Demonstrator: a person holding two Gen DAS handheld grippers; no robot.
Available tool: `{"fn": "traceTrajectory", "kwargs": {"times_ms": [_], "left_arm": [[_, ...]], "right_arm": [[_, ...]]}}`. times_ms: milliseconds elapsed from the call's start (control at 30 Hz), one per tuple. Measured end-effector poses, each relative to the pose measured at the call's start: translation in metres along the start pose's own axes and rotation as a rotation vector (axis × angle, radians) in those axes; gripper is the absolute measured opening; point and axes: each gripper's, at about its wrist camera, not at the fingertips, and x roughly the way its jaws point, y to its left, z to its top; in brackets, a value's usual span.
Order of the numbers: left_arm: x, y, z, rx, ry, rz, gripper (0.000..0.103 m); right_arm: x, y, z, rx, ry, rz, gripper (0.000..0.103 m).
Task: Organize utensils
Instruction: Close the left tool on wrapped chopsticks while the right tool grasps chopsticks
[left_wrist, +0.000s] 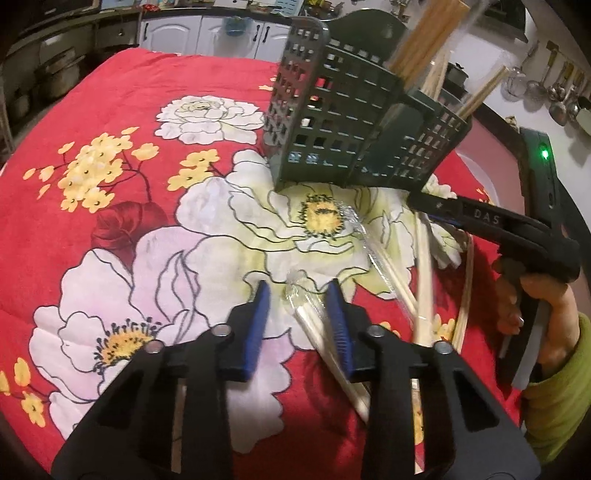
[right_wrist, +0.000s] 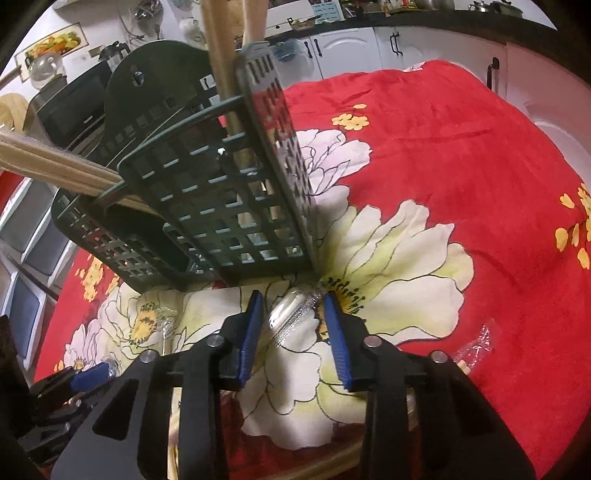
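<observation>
A dark green perforated utensil holder (left_wrist: 354, 122) stands on the red floral cloth (left_wrist: 110, 110) and holds several wooden chopsticks (left_wrist: 428, 40). It also shows in the right wrist view (right_wrist: 207, 206). Loose chopsticks in clear plastic wrap (left_wrist: 391, 273) lie on the cloth below it. My left gripper (left_wrist: 299, 299) is open, with a wrapped chopstick pair (left_wrist: 314, 325) between its blue pads. My right gripper (right_wrist: 293, 306) is open over the tip of a wrapped pair (right_wrist: 295, 317); it also shows in the left wrist view (left_wrist: 421, 201), low by the holder's base.
White kitchen cabinets (left_wrist: 207, 33) run behind the table. Ladles and strainers (left_wrist: 554, 96) hang on the right wall. A microwave (right_wrist: 74, 107) stands behind the holder. A scrap of clear plastic (right_wrist: 476, 347) lies on the cloth (right_wrist: 480, 166) at right.
</observation>
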Motion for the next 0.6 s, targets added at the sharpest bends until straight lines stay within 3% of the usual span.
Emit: {"fn": "traceTrajectory", "kwargs": {"times_ms": [233,600], "left_arm": [[0.0,0.012,0.003,-0.039,0.004,-0.029,0.009],[-0.01,0.024,0.009,-0.089,-0.005,-0.104,0.003]], "right_arm": [[-0.002,-0.013,0.001,0.016,0.012,0.013,0.017],[-0.028,-0.012,0.0,0.009,-0.013,0.076,0.01]]}}
